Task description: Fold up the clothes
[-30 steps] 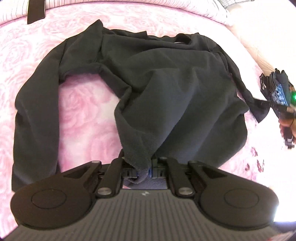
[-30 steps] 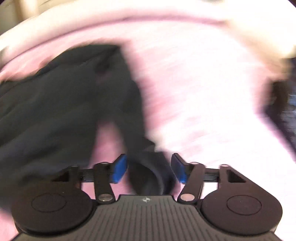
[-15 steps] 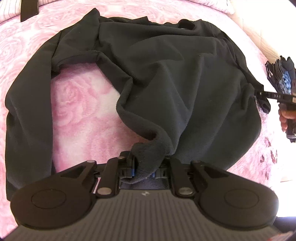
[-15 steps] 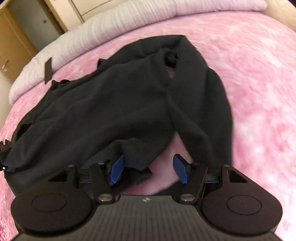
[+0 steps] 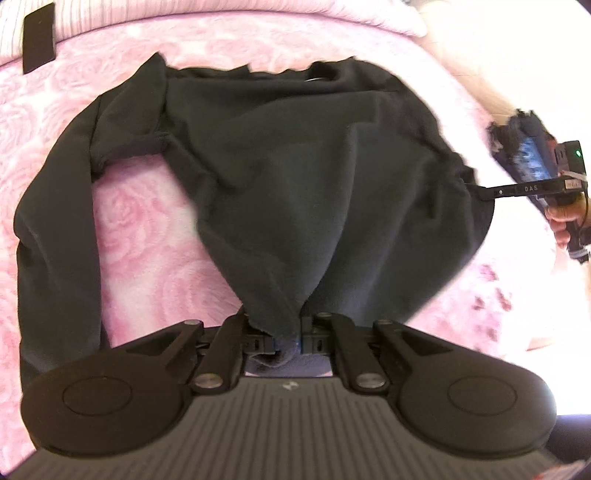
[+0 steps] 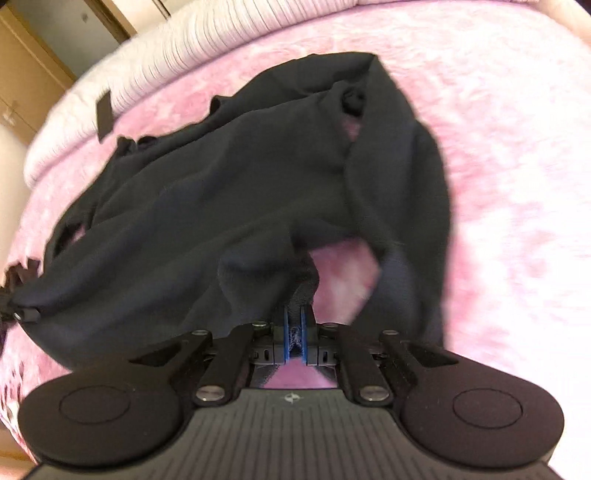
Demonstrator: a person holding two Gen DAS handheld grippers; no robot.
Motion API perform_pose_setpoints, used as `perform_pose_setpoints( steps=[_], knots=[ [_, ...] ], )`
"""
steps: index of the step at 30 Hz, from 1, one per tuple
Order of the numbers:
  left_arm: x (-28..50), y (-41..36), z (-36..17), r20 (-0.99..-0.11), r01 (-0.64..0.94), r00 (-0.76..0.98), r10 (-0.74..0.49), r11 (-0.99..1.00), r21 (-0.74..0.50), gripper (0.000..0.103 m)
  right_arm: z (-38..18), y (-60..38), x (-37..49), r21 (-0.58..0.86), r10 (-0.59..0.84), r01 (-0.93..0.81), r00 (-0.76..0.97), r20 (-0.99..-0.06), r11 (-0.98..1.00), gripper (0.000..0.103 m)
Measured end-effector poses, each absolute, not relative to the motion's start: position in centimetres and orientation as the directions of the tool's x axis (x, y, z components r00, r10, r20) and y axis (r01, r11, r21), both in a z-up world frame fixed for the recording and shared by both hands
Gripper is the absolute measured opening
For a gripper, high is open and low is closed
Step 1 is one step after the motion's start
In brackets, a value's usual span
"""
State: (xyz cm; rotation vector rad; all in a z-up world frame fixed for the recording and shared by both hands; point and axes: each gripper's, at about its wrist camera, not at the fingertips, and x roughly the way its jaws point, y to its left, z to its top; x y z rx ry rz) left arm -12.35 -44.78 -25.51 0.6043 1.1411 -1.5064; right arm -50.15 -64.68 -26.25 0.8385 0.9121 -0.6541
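Left wrist view: black long-sleeved top (image 5: pixel 314 177) spread over the pink rose-patterned bed (image 5: pixel 147 258), mostly flat, not folded into any compact shape. Left gripper (image 5: pixel 282 332) shut tight, fingers pinched on a gathered bit of the near hem, cloth drawn up into a cone toward them. Right gripper (image 5: pixel 476 192) seen far to the right, gripping the other end of the hem, held by a hand (image 5: pixel 565 221).

Right wrist view: blue-padded fingers (image 6: pixel 286 328) closed nearly together on a thin wad of the same dark cloth, pink bed showing just beyond. Hem edge running taut-ish across to the left gripper (image 6: pixel 22 314) at the far left edge.

Progress, as a judgement: garment laid out and gripped at both bottom corners, sleeves lying loose; body fold and sleeve folds apparently left to make. Would fit either a smoothing tug or the start of lifting the hem toward the collar; no telling which.

Orientation: collar (image 5: pixel 321 74) pointing away toward the striped pillow end (image 5: pixel 184 14), hem nearest the grippers. Long axis running from hem to collar, away from the holder. One sleeve (image 5: pixel 55 240) curving down the left side; the other sleeve (image 6: pixel 406 184) trailing along the right.
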Motion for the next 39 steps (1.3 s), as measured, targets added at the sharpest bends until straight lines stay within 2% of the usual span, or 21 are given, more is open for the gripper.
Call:
perform_pose_setpoints(
  steps=[5, 8, 17, 20, 21, 22, 23, 24, 25, 27, 31, 33, 34, 36, 38, 39],
  knots=[
    [-13.8, -42.2, -23.1, -0.847, 0.922, -0.342, -0.407, 0.028, -0.386, 0.004, -21.2, -62.0, -52.0, 0.237, -0.072, 0.793, 0.332, -0.941, 0.561, 0.006],
    [-14.8, -40.3, -22.9, -0.859, 0.917, -0.361, -0.362, 0.028, -0.397, 0.004, -20.0, -59.4, -53.4, 0.153, -0.058, 0.787, 0.232, -0.971, 0.597, 0.006],
    [-18.6, -36.3, -29.8, -0.908, 0.911, -0.378, -0.178, 0.101, -0.399, 0.005, -23.4, -54.4, -55.5, 0.062, 0.016, 0.787, 0.066, -0.998, 0.614, 0.005],
    [-18.6, -36.1, -30.7, -0.927, 0.925, -0.355, -0.124, 0.101, -0.367, 0.009, -24.7, -54.0, -55.4, 0.038, 0.017, 0.781, 0.035, -0.999, 0.624, 0.006],
    [-18.4, -36.1, -30.4, -0.933, 0.932, -0.34, -0.115, 0.089, -0.35, 0.009, -25.2, -53.8, -55.3, 0.031, 0.018, 0.779, 0.025, -1.0, 0.627, 0.009],
    [-18.0, -36.0, -29.9, -0.941, 0.941, -0.32, -0.11, 0.081, -0.329, 0.01, -25.6, -53.7, -55.2, 0.023, 0.018, 0.776, 0.015, -1.0, 0.63, 0.016],
    [-17.4, -36.1, -29.4, -0.948, 0.948, -0.299, -0.112, 0.082, -0.309, 0.013, -26.0, -53.5, -55.2, 0.015, 0.018, 0.774, 0.004, -1.0, 0.633, 0.03],
    [-16.7, -36.3, -28.8, -0.953, 0.953, -0.278, -0.12, 0.091, -0.289, 0.015, -26.5, -53.4, -55.1, 0.007, 0.018, 0.772, -0.006, -1.0, 0.636, 0.034],
    [-15.8, -36.5, -28.3, -0.959, 0.958, -0.253, -0.13, 0.105, -0.267, 0.02, -26.6, -53.6, -54.9, 0.001, 0.009, 0.77, -0.006, -1.0, 0.637, 0.034],
    [-14.2, -37.1, -27.3, -0.971, 0.97, -0.181, -0.158, 0.136, -0.203, 0.023, -25.7, -55.1, -54.2, -0.003, -0.043, 0.773, 0.032, -0.999, 0.634, 0.034],
    [-10.8, -38.8, -26.0, -0.974, 0.972, -0.003, -0.226, 0.227, -0.056, 0.042, -24.2, -59.0, -51.7, 0.044, -0.124, 0.768, 0.159, -0.98, 0.639, 0.035],
    [-9.2, -39.8, -25.5, -0.964, 0.963, 0.082, -0.253, 0.269, 0.011, 0.043, -23.9, -60.4, -49.6, 0.073, -0.133, 0.739, 0.217, -0.967, 0.67, 0.037],
    [-8.6, -40.5, -25.6, -0.958, 0.962, 0.11, -0.264, 0.272, 0.035, 0.047, -23.9, -61.0, -48.3, 0.081, -0.136, 0.718, 0.24, -0.961, 0.692, 0.038],
    [-7.4, -41.9, -25.9, -0.944, 0.956, 0.162, -0.287, 0.282, 0.078, 0.05, -24.1, -62.0, -45.5, 0.085, -0.138, 0.674, 0.271, -0.953, 0.734, 0.044],
    [-6.0, -43.4, -26.6, -0.93, 0.949, 0.198, -0.31, 0.299, 0.102, 0.063, -24.2, -62.2, -42.4, 0.098, -0.133, 0.642, 0.301, -0.944, 0.76, 0.047],
    [-5.4, -44.1, -27.1, -0.925, 0.946, 0.205, -0.32, 0.306, 0.104, 0.065, -24.4, -62.2, -41.1, 0.103, -0.131, 0.629, 0.314, -0.94, 0.771, 0.049]
  ],
)
